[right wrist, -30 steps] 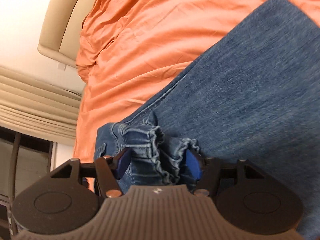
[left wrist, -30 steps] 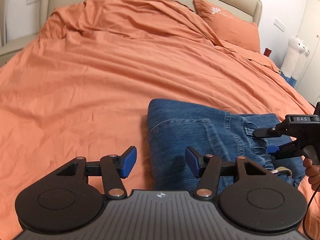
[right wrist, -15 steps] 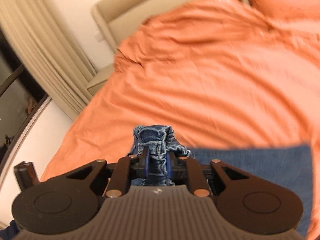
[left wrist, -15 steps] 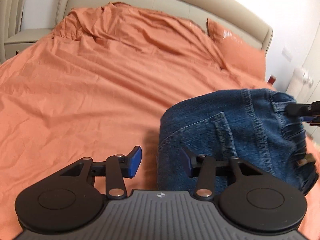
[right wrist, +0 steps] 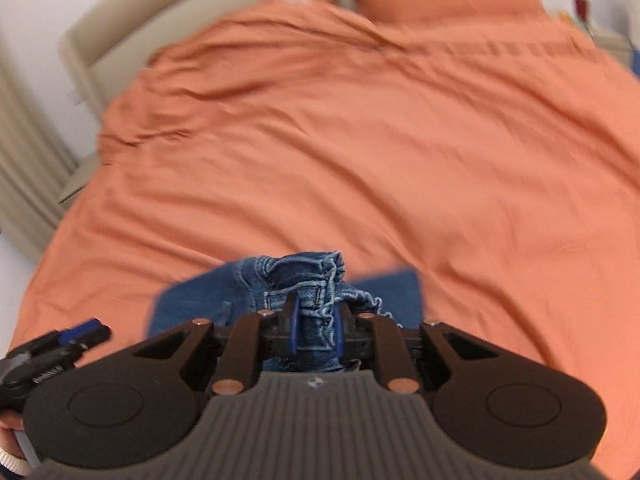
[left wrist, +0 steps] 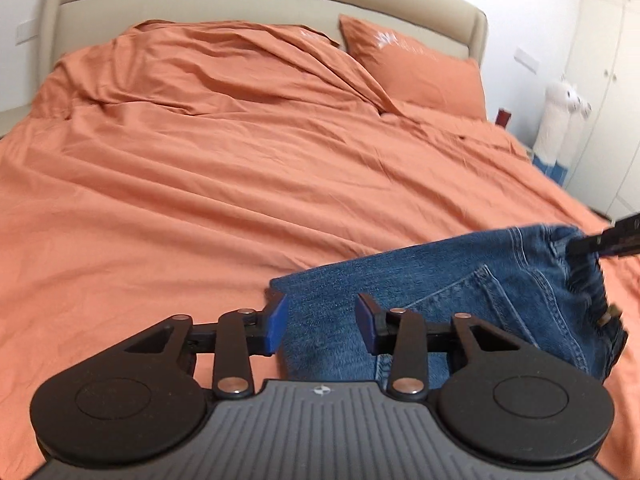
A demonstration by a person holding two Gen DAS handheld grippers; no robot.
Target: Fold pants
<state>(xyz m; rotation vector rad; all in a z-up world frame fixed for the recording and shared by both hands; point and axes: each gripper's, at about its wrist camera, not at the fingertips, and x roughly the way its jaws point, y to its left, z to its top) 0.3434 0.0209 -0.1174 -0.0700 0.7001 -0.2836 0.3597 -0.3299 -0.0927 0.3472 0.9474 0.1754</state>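
Observation:
Blue jeans [left wrist: 460,292], folded, lie on the orange bed cover [left wrist: 240,184] at the near right. My right gripper [right wrist: 316,326] is shut on the bunched waistband [right wrist: 304,276] and holds that end raised off the bed. In the left wrist view its black tip [left wrist: 588,246] pinches the jeans' far right corner. My left gripper [left wrist: 322,324] hovers over the jeans' left edge. Its jaws are closing, with denim lying between the blue pads [left wrist: 276,324], which are not pressing on it. The left gripper [right wrist: 80,332] also shows at the lower left of the right wrist view.
An orange pillow [left wrist: 416,68] leans on the beige headboard [left wrist: 260,4]. A white plush toy [left wrist: 560,120] stands by the white wardrobe [left wrist: 608,80] to the bed's right. Beige curtains [right wrist: 24,140] hang on the left.
My right gripper shut on the bunched waistband and lifted it off the bed. My left gripper narrowed and shifted over the jeans' left edge.

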